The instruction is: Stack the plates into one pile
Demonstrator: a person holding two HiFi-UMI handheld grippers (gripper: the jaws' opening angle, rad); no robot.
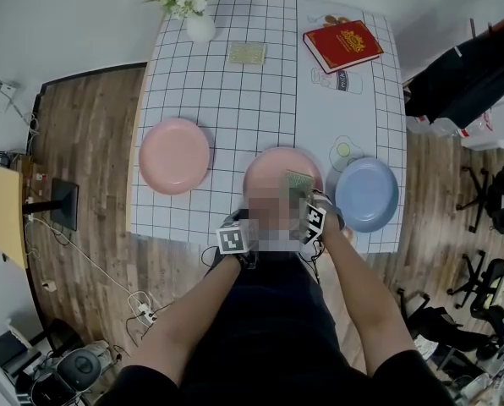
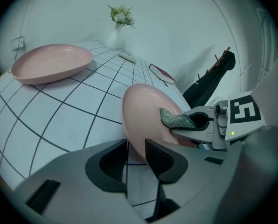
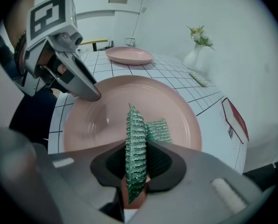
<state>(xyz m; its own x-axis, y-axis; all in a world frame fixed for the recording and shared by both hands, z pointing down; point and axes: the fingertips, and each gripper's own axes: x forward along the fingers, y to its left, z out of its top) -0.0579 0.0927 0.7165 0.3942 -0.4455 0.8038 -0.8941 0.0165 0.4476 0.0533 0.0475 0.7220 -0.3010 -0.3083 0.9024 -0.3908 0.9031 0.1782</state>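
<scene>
- A table (image 1: 235,91) under a white, black-gridded cloth is seen from above, with a person's two arms reaching in from 6 o'clock.
- Three plates lie apart on the near half of the table: a left pink plate (image 1: 174,156) at 8 o'clock, a middle pink plate (image 1: 273,169) at 6 o'clock, and a blue plate (image 1: 367,194) at 4 o'clock, just beside the middle one.
- The right gripper (image 3: 138,164) is clamped on a green scouring cloth (image 3: 136,125). The cloth stands on edge between the jaws, and its free end lies on the middle pink plate.
- The left gripper (image 2: 135,150) has its jaws apart, a moderate gap. The near rim of the middle pink plate shows just past that gap, and the pads are not pressing on it.
- In the right gripper view, the left gripper's tip sits at the plate's rim at 10 o'clock.
- A red book (image 1: 342,45) lies at 1 o'clock, and a vase of flowers (image 1: 199,25) stands at 11 o'clock on the far edge.
</scene>
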